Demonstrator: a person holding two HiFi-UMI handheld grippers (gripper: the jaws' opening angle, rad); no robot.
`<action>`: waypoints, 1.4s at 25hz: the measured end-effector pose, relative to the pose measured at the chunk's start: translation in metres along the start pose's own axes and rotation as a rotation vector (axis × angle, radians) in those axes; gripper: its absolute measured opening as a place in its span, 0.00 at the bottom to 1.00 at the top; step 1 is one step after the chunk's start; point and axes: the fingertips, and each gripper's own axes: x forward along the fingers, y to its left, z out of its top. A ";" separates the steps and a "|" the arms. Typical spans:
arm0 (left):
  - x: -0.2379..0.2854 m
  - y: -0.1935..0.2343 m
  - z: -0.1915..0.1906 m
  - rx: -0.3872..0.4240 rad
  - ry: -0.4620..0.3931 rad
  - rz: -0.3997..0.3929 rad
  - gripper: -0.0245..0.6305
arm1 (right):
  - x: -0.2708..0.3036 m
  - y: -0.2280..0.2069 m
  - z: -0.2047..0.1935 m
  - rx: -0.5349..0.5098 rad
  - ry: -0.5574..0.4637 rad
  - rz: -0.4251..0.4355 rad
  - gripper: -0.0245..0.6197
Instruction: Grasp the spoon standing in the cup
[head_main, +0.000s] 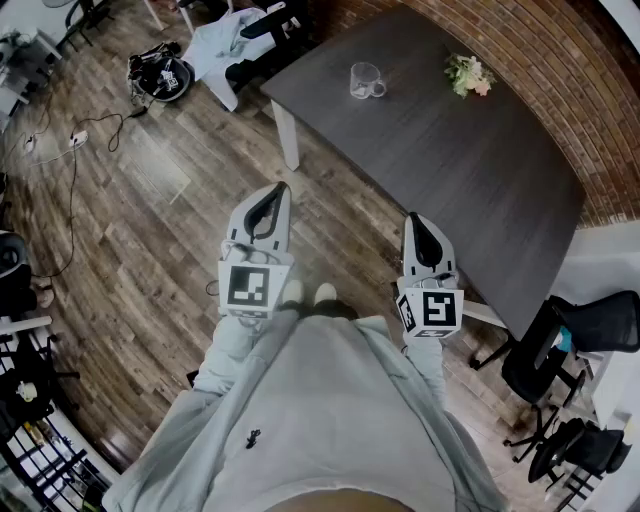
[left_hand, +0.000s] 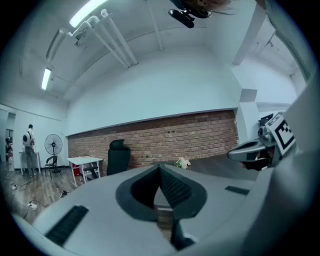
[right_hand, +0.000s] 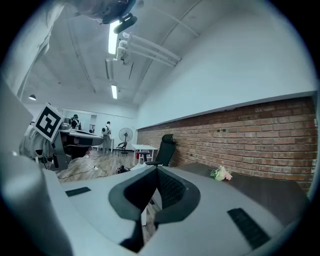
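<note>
A person in a pale grey hooded top stands on a wooden plank floor (head_main: 150, 230) and holds both tools out in front, side by side and well short of a dark grey rectangular table (head_main: 450, 170). The left gripper (head_main: 272, 195) has its two dark ribbed jaws pressed together with nothing between them, as its own view shows (left_hand: 160, 169). The right gripper (head_main: 416, 224) is likewise closed tight and empty, its jaws meeting in a single seam (right_hand: 157, 171). The clear glass cup (head_main: 366, 81) with a side handle stands upright on the far part of the table, near the corner closest to the left side, well apart from both grippers. A spoon in it is too small to make out. A small bunch of pale flowers (head_main: 468, 75) lies on the same far end of the table, near the red brick wall (head_main: 560, 90), and shows in both gripper views (left_hand: 182, 162) (right_hand: 220, 173). A black office chair (head_main: 555, 345) stands on the floor by the table's near right end.
</note>
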 end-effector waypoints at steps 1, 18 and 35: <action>-0.002 -0.001 -0.001 -0.002 0.004 0.007 0.07 | -0.003 -0.001 0.001 -0.003 -0.007 0.004 0.06; -0.009 -0.022 -0.008 -0.016 0.014 0.063 0.07 | -0.015 -0.024 -0.022 0.072 -0.003 0.047 0.06; 0.122 0.069 -0.019 -0.032 0.038 -0.009 0.07 | 0.133 -0.033 -0.011 0.073 0.041 0.009 0.06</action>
